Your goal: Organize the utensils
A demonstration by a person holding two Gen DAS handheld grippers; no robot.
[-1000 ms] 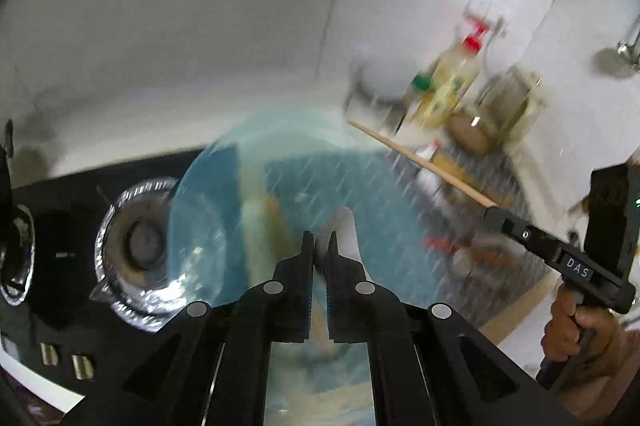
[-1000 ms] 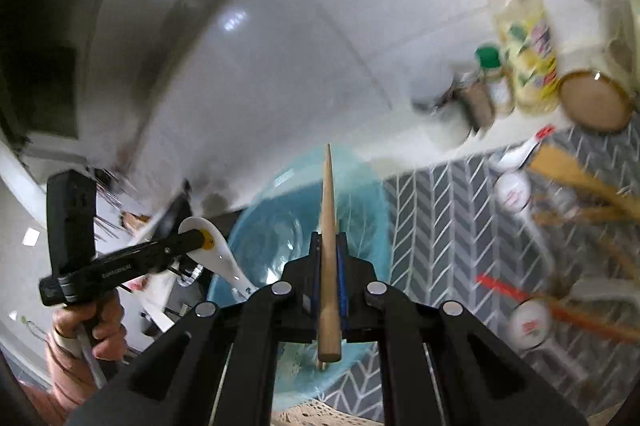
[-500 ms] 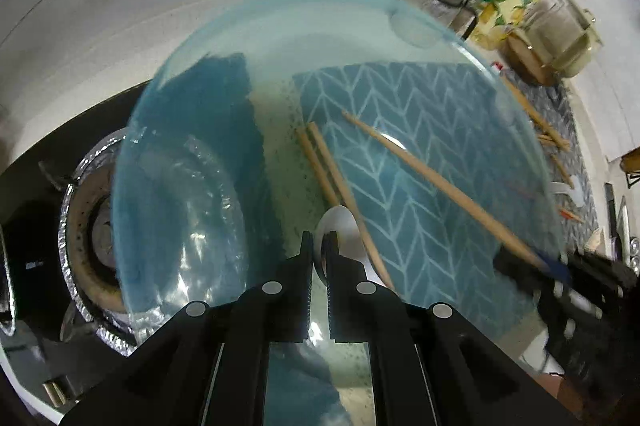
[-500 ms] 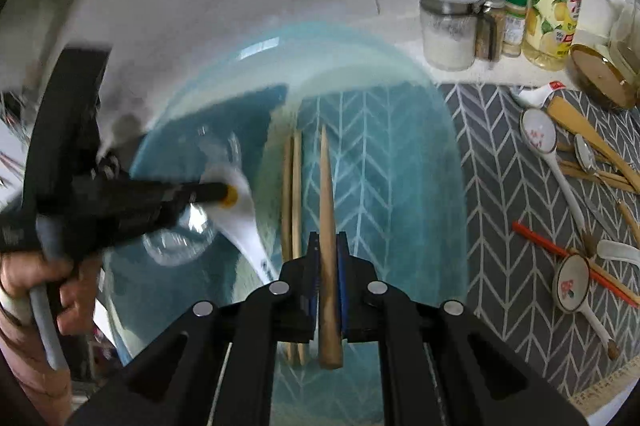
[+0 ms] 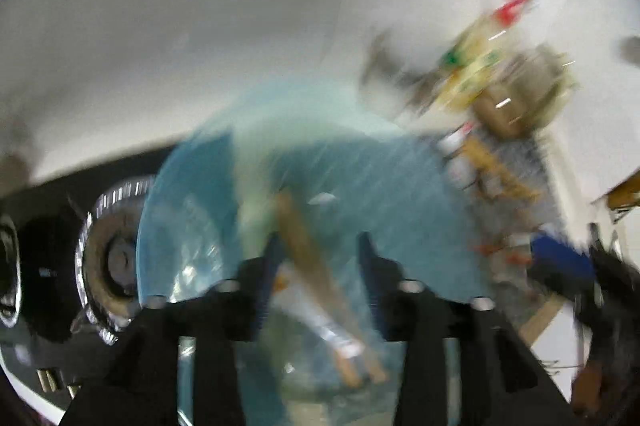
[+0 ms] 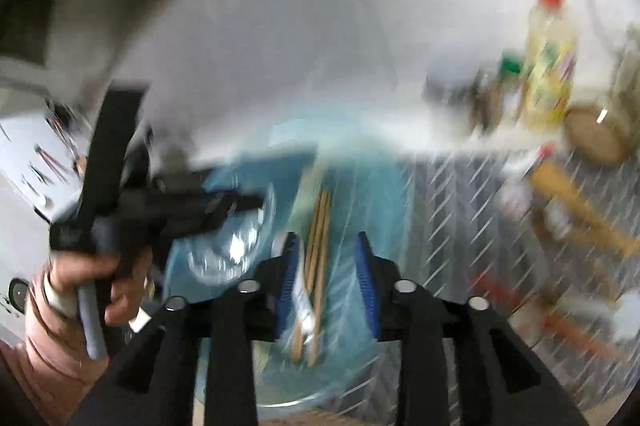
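Observation:
Both views are motion-blurred. A clear blue glass bowl holds wooden chopsticks and a white spoon. My left gripper is open and empty above the bowl. In the right wrist view my right gripper is open and empty over the same bowl, with the chopsticks and spoon lying inside. The left gripper shows at the left, held by a hand.
A grey chevron mat to the right carries several loose wooden utensils and spoons. Bottles and jars stand against the white tiled wall. A gas stove burner sits left of the bowl.
Both grippers opened: the left let go of the white spoon and the right let go of the chopstick, which now lie in the bowl. Both grippers have pulled back from the bowl.

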